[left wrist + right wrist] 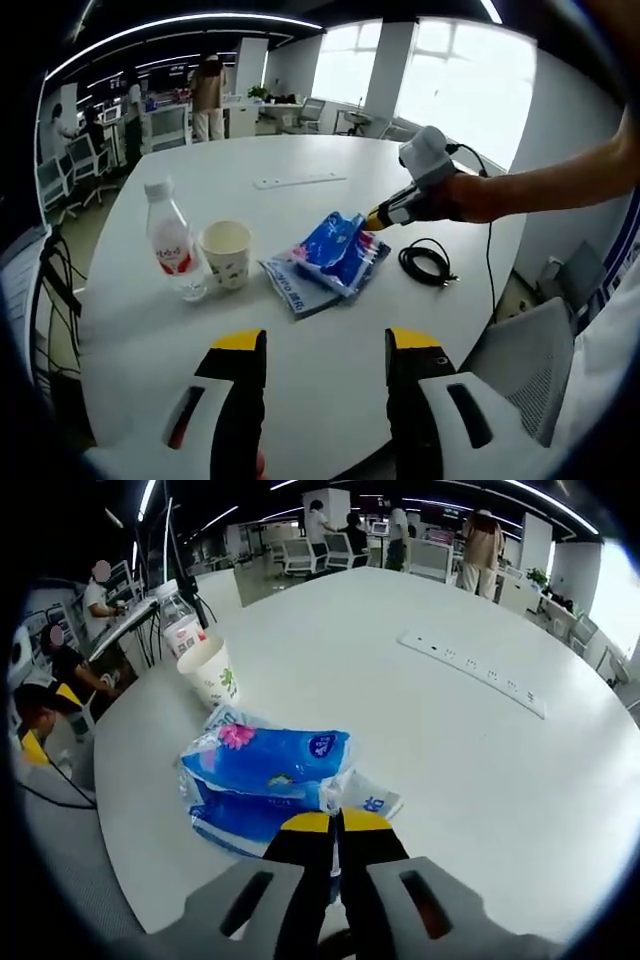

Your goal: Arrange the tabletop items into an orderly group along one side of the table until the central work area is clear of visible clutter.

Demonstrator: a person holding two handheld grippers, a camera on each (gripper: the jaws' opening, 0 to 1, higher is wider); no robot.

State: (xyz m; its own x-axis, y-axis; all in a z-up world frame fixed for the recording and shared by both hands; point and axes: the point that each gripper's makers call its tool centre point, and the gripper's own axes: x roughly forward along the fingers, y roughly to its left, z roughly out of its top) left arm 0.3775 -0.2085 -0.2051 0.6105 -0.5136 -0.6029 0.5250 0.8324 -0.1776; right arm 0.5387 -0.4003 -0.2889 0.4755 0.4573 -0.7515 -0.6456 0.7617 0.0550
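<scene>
The right tool (335,825) is clenched on the blue packet (270,765) mid-tabletop (480,780) — the pinched edge is hidden. The left tool (325,350) hangs released. Beside the packet, a paper cup (227,253) and bottle (172,240) — contents unclear.

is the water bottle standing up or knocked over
Upright. In the left gripper view the water bottle stands on its base with its white cap on top, beside the paper cup.

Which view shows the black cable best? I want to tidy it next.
The left gripper view: the black cable lies coiled on the table, right of the blue packets. I cannot find it in the right gripper view.
</scene>
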